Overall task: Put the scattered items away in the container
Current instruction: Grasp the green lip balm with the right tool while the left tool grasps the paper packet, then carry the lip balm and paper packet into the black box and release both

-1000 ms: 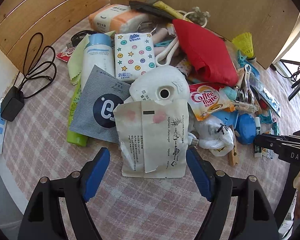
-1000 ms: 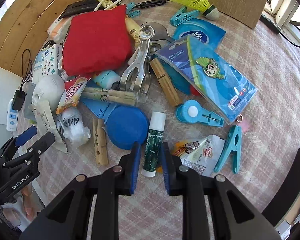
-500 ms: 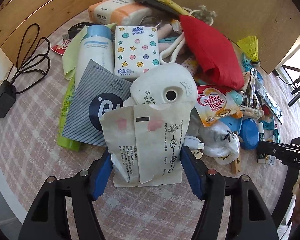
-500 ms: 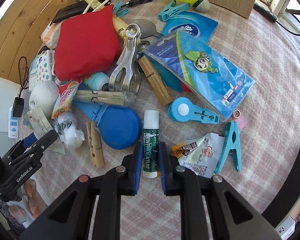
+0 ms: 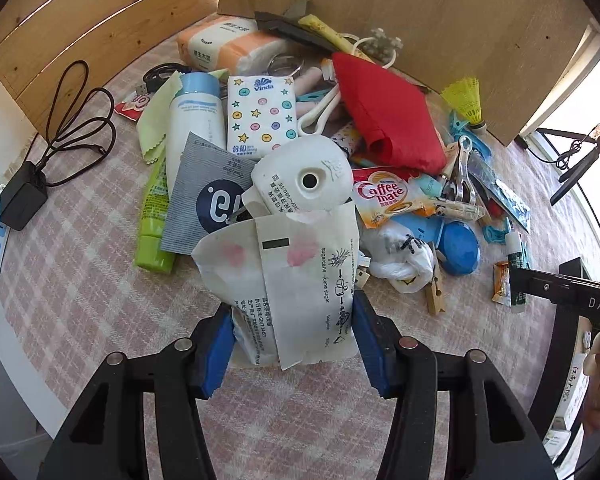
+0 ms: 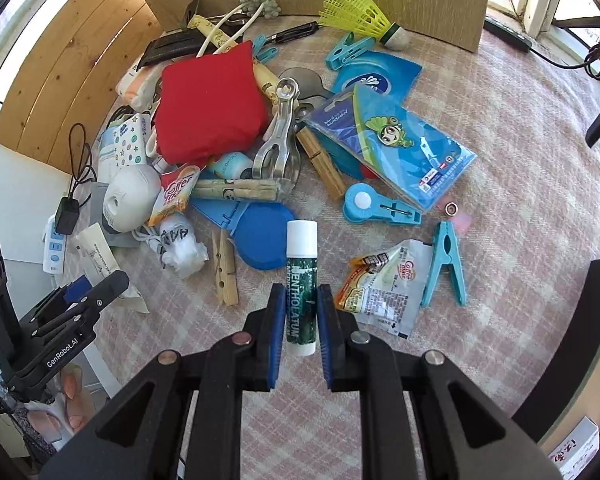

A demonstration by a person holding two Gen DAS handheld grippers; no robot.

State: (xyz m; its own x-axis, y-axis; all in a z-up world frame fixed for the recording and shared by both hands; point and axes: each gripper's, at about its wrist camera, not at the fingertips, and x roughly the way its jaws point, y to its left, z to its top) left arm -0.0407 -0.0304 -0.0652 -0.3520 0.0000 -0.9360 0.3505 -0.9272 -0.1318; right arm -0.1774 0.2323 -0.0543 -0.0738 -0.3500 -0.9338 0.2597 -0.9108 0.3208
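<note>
Both jaws gripping: left gripper closing, seemingly pinching paper packet; right gripper, lip balm.

The left tool, wide open around the white paper packet a second ago, is closing its jaws, and the blue pads now press the packet's two edges, its upper part bowed and raised off the checked bench. The right tool, whose jaws then stood loosely either side of the green lip-balm stick, has narrowed onto the stick's lower half. The stick now stands clear of the blue disc it lay beside.
</note>
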